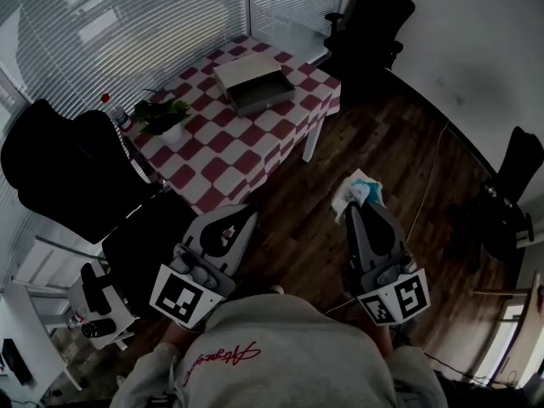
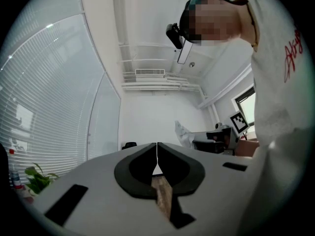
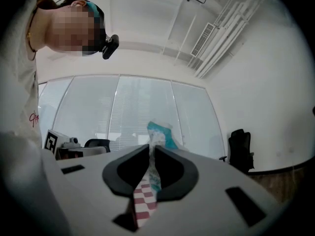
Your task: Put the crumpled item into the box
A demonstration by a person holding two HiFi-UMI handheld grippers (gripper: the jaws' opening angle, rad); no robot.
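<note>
From where I stand, the person is well back from the table, both tools held up in front of the chest. The right gripper point(image 1: 358, 207) is clamped on the crumpled item point(image 1: 358, 190), a scrunched white and teal scrap of paper or film. In the right gripper view the same crumpled item point(image 3: 160, 132) is pinched between the dark pads, its bulk poking out beyond the jaw tips. The left gripper point(image 1: 245, 214) has its jaws pressed together on nothing, with only a hairline seam showing in its own view.

The box point(image 1: 262, 100), shallow, open and grey-brown like cardboard, with a paler flap or lid behind it, sits on the far half of the table with the red and white checked cloth point(image 1: 223, 164), close to the window blinds. A small green plant in a white pot point(image 1: 167, 119) stands towards the table's left edge, apart from the box.

What the next move turns on is this: the box lies ahead of the right gripper and off to its left, well apart, with dark wooden floor point(image 1: 399, 168) and the near half of the table between them. Its long side runs across the line of approach, open top upward. The left gripper is nearer the table, but the right one carries the load. So I'd judge the right must travel forward and leftward, clear the near wall, and only then let go. The job looks about halfway: picked up, not yet delivered
</note>
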